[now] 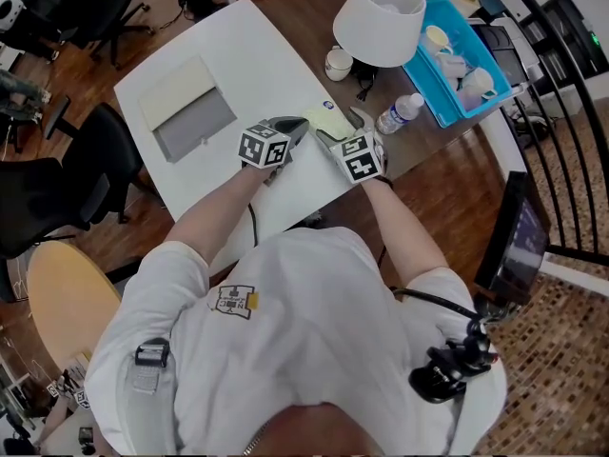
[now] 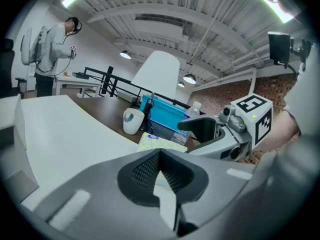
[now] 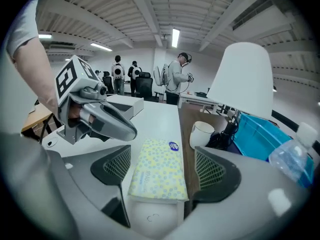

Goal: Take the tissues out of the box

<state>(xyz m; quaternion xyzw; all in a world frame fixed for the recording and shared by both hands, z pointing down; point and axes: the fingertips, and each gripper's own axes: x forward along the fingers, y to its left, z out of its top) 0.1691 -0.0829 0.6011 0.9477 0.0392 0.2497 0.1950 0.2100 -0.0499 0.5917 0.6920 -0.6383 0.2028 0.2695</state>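
Head view: white table (image 1: 219, 65) butted against a brown one (image 1: 304, 8), wood floor (image 1: 457, 208), office chairs (image 1: 86, 12) around. The tissue pack (image 1: 326, 120) lies at the white table's right edge

Left gripper view: left gripper (image 2: 160, 169) has its jaws pressed together; lamp (image 2: 157, 76) and blue bin (image 2: 167, 116) behind

Right gripper view: right gripper (image 3: 162, 169) jaws wide apart, straddling the pack without squeezing; people (image 3: 176, 79) stand at the back of the hall

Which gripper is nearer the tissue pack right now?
Right. The right gripper has its open jaws on either side of the tissue pack. The left gripper is just off the pack's left side, jaws shut.
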